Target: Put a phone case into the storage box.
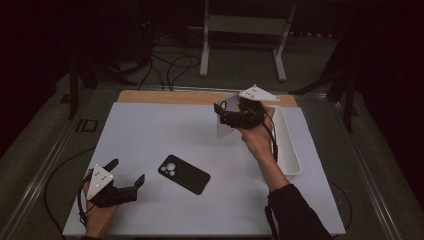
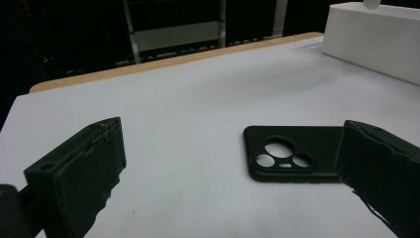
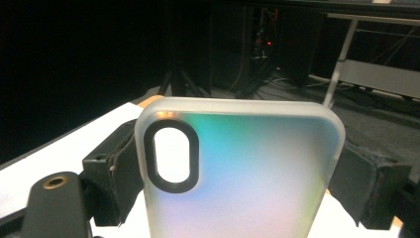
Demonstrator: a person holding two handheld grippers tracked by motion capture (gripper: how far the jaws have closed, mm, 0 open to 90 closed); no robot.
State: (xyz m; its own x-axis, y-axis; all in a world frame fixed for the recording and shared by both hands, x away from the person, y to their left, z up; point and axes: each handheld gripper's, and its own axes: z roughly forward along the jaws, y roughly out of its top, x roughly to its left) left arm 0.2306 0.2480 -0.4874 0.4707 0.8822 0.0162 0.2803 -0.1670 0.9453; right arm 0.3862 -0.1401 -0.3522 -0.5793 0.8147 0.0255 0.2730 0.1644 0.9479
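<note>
The right gripper [image 1: 226, 116] is holding a frosted phone case [image 3: 237, 173] in its jaws above the desk [image 1: 150, 130], while the left gripper's [image 1: 125, 176] jaws are standing wide near a black phone case [image 1: 184, 174].

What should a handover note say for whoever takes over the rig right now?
Right gripper: shut on the frosted case, held by its long edges above the far right of the mat, beside the white bin.
Left gripper: open, holding nothing, low over the mat's near left corner.
Black case: flat on the white mat, camera cutout up, in front of the left gripper and apart from its jaws.
Done: frosted case picked up.
Left: set the frosted case down, probably on the mat or in the bin; the black case is untouched and likely comes next.
</note>
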